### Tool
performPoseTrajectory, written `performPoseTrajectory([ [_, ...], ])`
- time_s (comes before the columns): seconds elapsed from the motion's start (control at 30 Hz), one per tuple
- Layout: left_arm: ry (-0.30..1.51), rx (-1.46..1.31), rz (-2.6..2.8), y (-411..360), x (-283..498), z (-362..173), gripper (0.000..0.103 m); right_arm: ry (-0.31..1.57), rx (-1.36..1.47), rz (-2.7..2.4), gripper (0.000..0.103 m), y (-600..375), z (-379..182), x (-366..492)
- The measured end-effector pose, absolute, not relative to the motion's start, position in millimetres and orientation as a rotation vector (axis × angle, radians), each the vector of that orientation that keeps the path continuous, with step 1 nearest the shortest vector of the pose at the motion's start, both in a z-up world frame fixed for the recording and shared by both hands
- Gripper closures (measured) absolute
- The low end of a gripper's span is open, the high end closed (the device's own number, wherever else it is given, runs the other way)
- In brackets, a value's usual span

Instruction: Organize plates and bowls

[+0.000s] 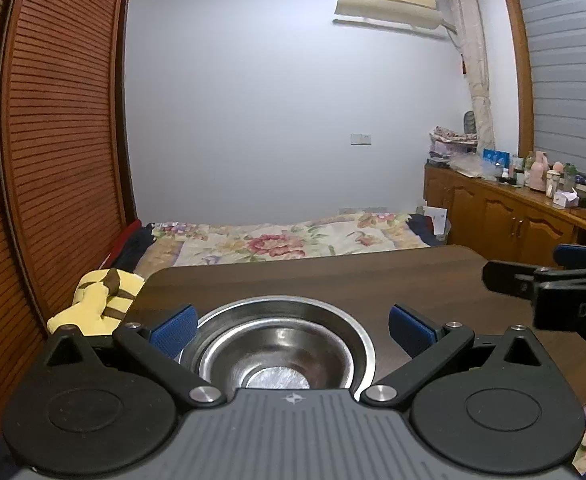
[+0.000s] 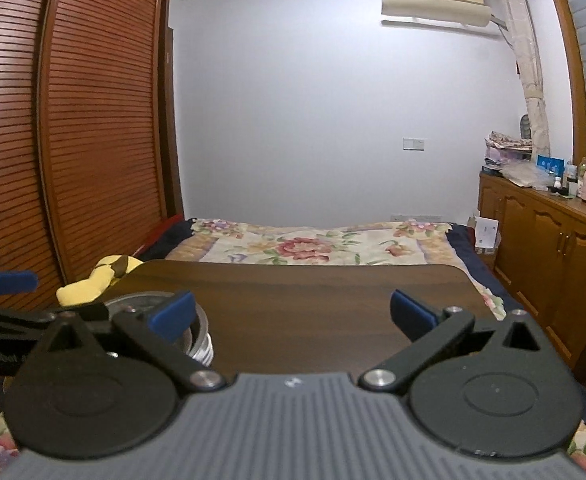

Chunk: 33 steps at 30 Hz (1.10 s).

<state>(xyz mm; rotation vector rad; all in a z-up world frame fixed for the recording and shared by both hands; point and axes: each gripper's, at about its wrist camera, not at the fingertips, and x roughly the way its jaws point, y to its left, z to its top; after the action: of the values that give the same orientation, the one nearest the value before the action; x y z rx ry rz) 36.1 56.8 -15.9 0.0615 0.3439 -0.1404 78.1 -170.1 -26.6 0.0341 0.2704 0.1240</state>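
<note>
Hovering low over the near edge of the table (image 1: 373, 276), the left gripper (image 1: 291, 330) has its jaws spread wide, with nothing held; its blue pads (image 1: 175, 330) stand at 9 and 3 o'clock of a steel bowl (image 1: 277, 354) without pressing on it. That bowl looks nested in another, since 2 rims ring one another, though how many pieces are stacked cannot be told. In the right wrist view the right gripper (image 2: 291, 318) is also fully spread and empty, over bare wood, with the stack (image 2: 199, 340) off at its 9 o'clock, partly behind its left pad. Farther out, a yellow soft toy (image 1: 97, 300) lies at 10 o'clock beside the table, and a flowered bedspread (image 1: 277, 240) lies beyond at 12 o'clock. No other dishes show anywhere on the table, so the gathering seems mostly done; what may be left is settling or moving this 1 stack.
</note>
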Motion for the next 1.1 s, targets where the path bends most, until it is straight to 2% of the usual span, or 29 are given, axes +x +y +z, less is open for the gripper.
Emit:
performPoseTrajectory([
  [1.1, 0.403, 0.070, -0.100, 53, 39, -59, 0.000, 0.347, 0.038, 0.062, 0.000, -182, -75, 85],
])
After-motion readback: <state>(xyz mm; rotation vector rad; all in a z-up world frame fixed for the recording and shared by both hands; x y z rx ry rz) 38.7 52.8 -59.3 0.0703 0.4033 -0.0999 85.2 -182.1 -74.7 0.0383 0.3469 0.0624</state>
